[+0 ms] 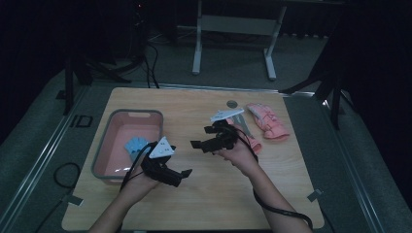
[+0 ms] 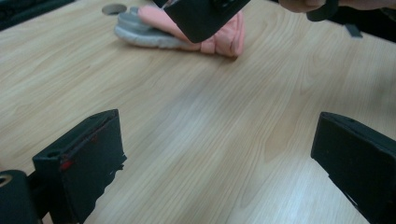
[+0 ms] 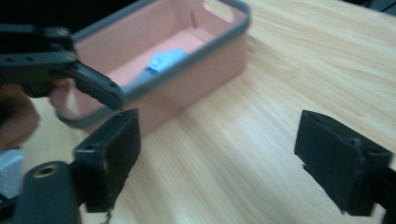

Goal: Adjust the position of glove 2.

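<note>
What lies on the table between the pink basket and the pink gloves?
In the high view, both grippers, left and right, hover above bare table between basket and gloves.

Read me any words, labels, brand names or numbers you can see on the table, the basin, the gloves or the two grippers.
There is no readable text.
Pink basin: no label visible.
Blue glove in the basin: plain.
Pink gloves on the wooden table: no print that can be made out.
Left gripper and right gripper: grey plates with small dark marks, too small to read.
</note>
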`<control>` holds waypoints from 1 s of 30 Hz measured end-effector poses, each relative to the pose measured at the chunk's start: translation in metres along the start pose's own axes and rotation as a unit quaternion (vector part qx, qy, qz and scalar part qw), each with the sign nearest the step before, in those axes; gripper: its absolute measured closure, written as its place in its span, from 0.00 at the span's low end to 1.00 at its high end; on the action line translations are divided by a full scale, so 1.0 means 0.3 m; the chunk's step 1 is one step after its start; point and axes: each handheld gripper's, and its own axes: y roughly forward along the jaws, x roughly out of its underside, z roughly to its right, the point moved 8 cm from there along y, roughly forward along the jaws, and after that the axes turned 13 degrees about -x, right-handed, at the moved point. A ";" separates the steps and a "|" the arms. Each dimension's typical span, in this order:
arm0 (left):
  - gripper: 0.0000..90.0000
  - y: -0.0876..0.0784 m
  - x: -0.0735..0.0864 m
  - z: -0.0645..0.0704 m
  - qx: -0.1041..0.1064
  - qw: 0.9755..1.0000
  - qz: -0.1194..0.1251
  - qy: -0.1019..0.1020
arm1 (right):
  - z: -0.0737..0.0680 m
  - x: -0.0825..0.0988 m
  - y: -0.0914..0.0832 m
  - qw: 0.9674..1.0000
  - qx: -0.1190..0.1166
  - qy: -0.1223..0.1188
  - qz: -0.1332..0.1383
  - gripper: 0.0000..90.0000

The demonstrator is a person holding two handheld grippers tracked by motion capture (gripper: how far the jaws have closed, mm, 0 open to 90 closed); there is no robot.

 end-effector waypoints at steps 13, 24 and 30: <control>0.03 0.075 0.039 0.091 0.030 1.000 -0.002 0.000 | 0.102 0.087 -0.137 0.999 0.050 -0.009 0.004 0.46; 0.03 0.130 0.114 0.169 0.040 0.999 0.011 -0.004 | 0.298 0.203 -0.247 0.995 0.092 0.024 -0.022 0.67; 0.03 0.156 0.143 0.194 0.042 0.999 0.017 -0.006 | 0.419 0.243 -0.298 0.989 0.139 0.045 -0.013 0.71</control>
